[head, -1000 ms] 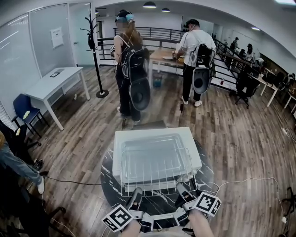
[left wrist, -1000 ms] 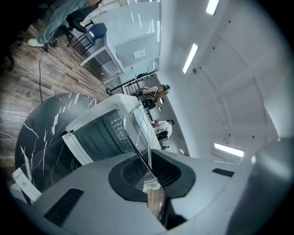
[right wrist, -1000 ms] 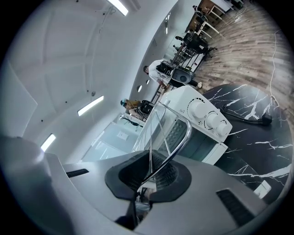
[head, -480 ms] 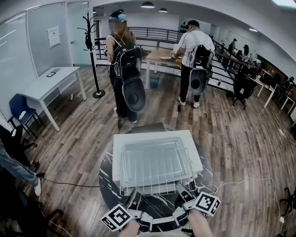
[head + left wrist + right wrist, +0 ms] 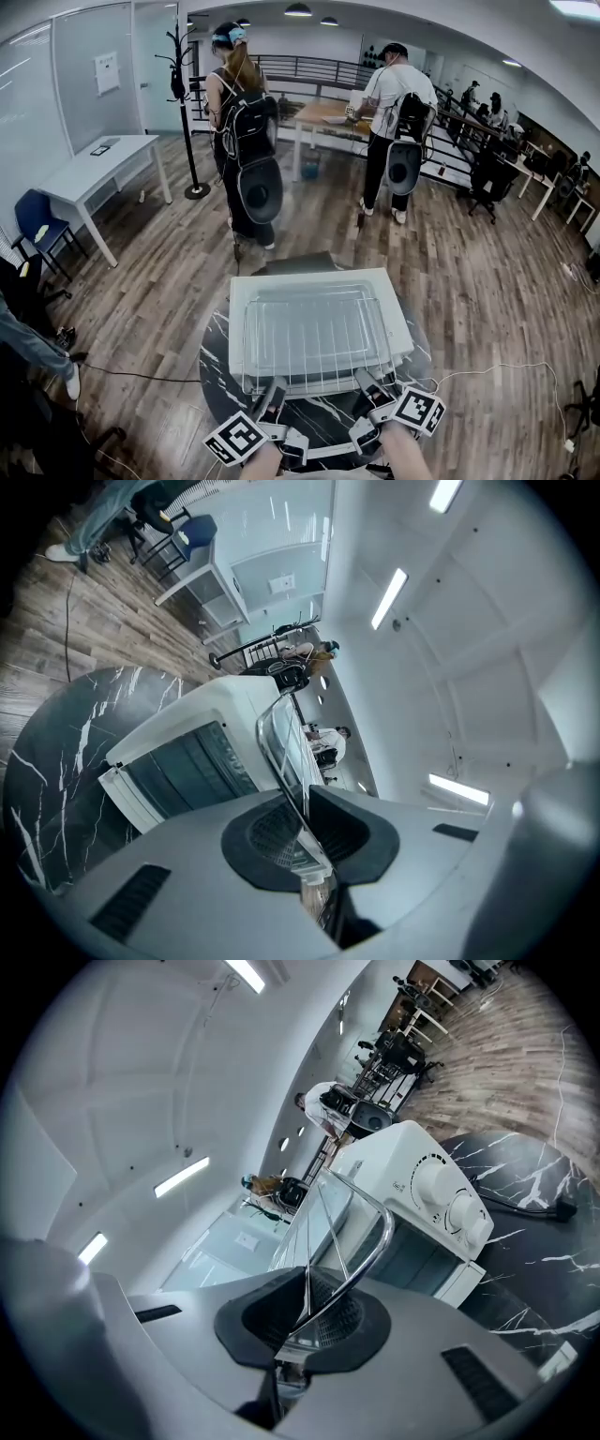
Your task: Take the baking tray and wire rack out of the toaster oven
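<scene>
Head view: shiny wire rack; left gripper, right gripper fingers clamp it.

No word or number can be read anywhere. The white box-shaped toaster oven has a small dark mark printed beside its two round white dials, but it is too small to make out. A white sheet on the glass wall shows illegible print. The left marker cube and the right marker cube bear only black-and-white square code patterns.
</scene>
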`<state>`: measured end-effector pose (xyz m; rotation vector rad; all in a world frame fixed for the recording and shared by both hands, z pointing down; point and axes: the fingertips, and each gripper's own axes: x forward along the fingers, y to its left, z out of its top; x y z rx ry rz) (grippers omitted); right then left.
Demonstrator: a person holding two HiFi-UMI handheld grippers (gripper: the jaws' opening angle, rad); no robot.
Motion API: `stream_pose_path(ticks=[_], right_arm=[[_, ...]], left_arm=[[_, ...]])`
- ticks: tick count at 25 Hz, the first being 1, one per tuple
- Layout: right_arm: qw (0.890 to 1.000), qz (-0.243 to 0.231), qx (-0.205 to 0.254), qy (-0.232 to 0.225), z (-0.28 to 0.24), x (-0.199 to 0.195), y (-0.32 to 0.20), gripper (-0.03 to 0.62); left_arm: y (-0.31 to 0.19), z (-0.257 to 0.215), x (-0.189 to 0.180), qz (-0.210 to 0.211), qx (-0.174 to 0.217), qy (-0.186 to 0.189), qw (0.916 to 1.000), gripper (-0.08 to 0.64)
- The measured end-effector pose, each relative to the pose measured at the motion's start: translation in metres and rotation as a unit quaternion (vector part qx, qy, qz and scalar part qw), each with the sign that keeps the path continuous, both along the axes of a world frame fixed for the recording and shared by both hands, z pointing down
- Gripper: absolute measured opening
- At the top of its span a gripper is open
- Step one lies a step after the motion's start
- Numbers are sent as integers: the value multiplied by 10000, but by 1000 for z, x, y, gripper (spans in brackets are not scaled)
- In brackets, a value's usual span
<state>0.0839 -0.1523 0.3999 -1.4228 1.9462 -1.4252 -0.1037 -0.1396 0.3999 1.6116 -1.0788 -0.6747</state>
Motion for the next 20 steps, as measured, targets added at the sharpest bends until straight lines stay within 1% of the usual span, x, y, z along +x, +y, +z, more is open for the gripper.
stream_pose_path(ticks=[6, 10, 14, 20], right_arm=[[9999, -24, 115, 10, -5, -3, -9, 8], [10000, 7, 55, 4, -2, -3, -11, 8], [9999, -55, 137, 24, -4, -5, -15, 8], [9999, -48, 98, -19, -2, -6, -16, 8]], left_arm=[[-7, -3, -2, 12, 64, 54, 10000, 17], [-9, -2, -3, 18, 87, 22, 10000, 17], [-11, -2, -4, 6, 73, 3, 10000, 17], [-13, -2, -5, -19, 67, 26, 10000, 17]])
